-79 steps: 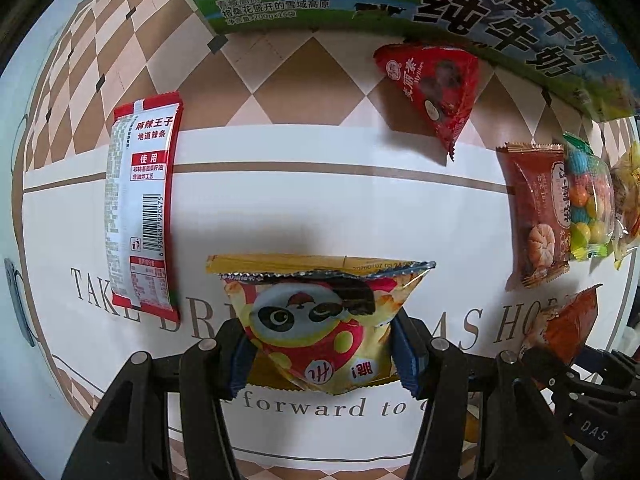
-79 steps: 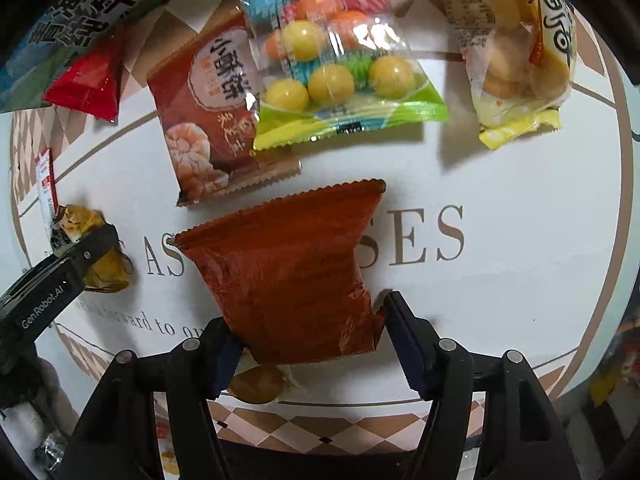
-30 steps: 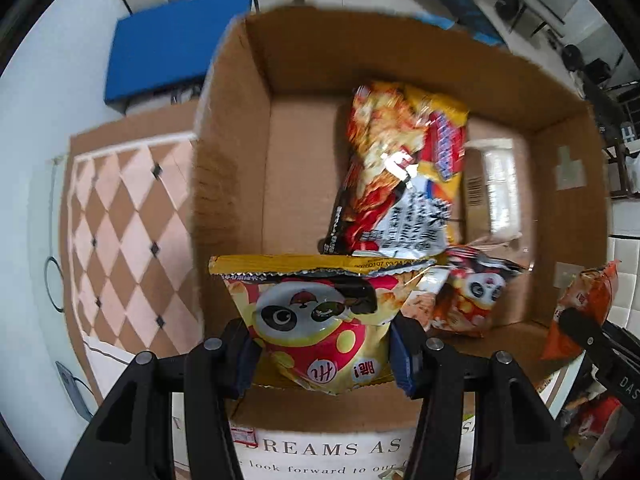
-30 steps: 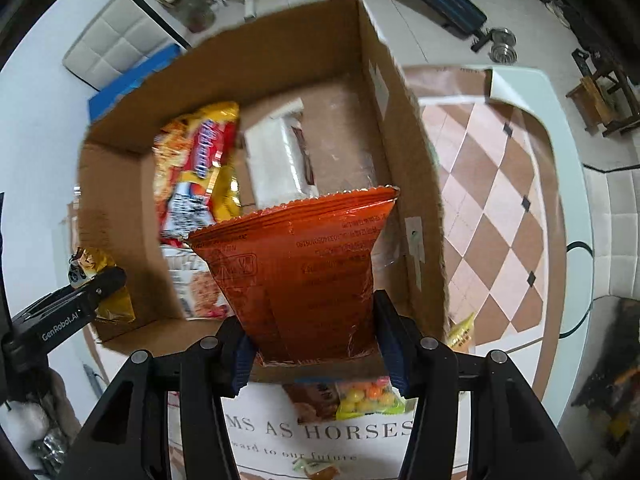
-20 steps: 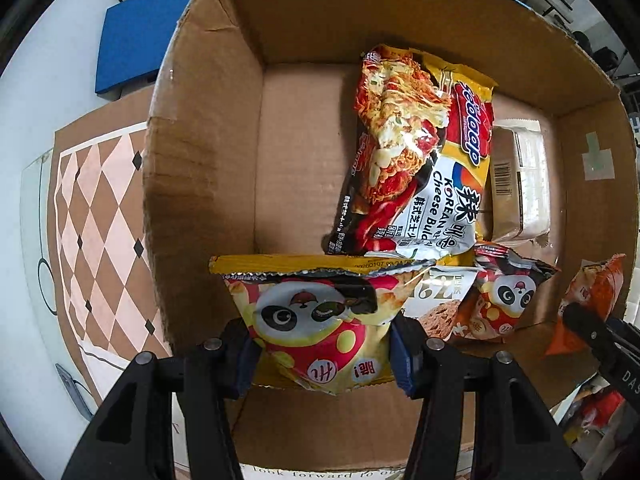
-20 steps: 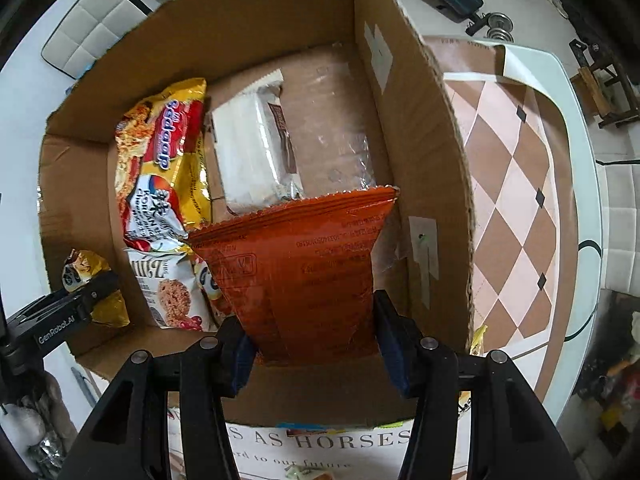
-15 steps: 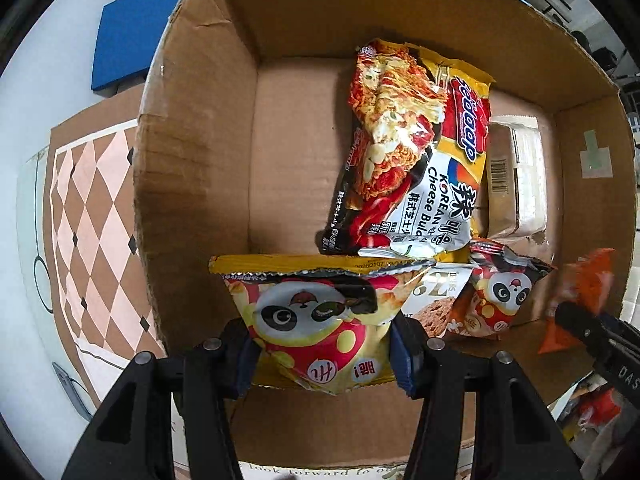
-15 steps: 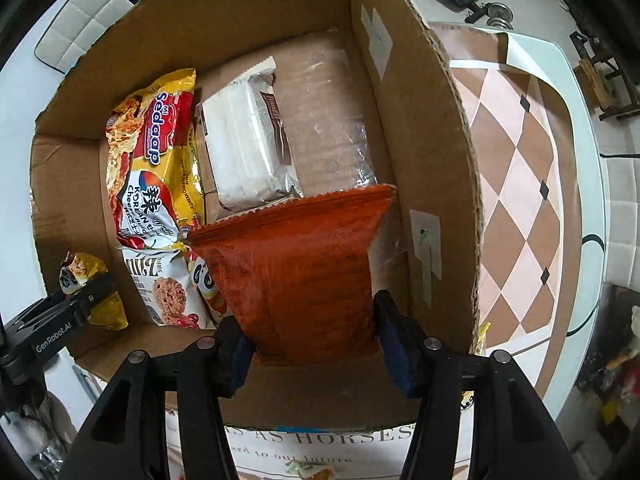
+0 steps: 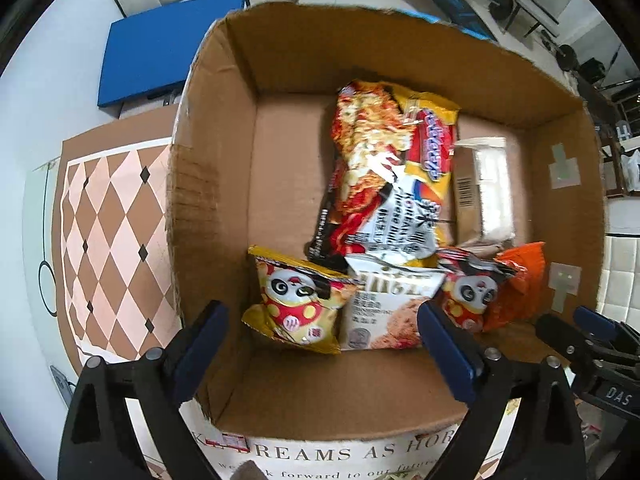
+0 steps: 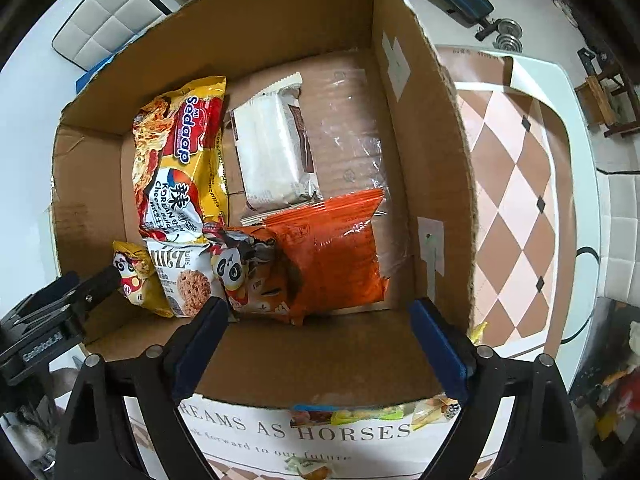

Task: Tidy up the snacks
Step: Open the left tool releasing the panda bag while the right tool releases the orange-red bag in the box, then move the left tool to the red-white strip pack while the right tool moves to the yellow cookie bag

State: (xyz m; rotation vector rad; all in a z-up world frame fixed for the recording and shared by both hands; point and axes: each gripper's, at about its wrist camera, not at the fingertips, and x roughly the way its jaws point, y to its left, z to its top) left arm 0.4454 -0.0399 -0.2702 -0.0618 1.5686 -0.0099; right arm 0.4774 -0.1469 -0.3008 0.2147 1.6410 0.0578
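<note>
Left wrist view: I look down into the box (image 9: pixel 216 184). My left gripper (image 9: pixel 324 340) is opening, its jaws wide apart with nothing pinched; the yellow panda bag (image 9: pixel 298 304) lies free below, on the box floor near the near-left corner, tilted, its long axis running from upper left to lower right in this view and its sealed top toward the far wall. Just right of it sits a white cookie bag (image 9: pixel 384 312), then a red panda bag (image 9: pixel 468 292), then the orange bag (image 9: pixel 520 284) by the right wall, partly hidden behind the red one. The noodle pack (image 9: pixel 384 172) runs lengthwise from the far wall toward the near row, its lower end overlapping the cookie bag. A white packet (image 9: pixel 484 188) beside it is blurred; I cannot read it. The right gripper (image 9: pixel 580 332) shows only as a fingertip at the right edge.

Right wrist view: my right gripper (image 10: pixel 320 340) is opening too, jaws spread and empty. The orange bag (image 10: pixel 328 256) lies flat near the near-right corner, sealed top toward the far wall, its top edge touching the white packet (image 10: pixel 272 152). The yellow panda bag (image 10: pixel 134 276) is half hidden behind a left gripper finger (image 10: pixel 92 284).
</note>
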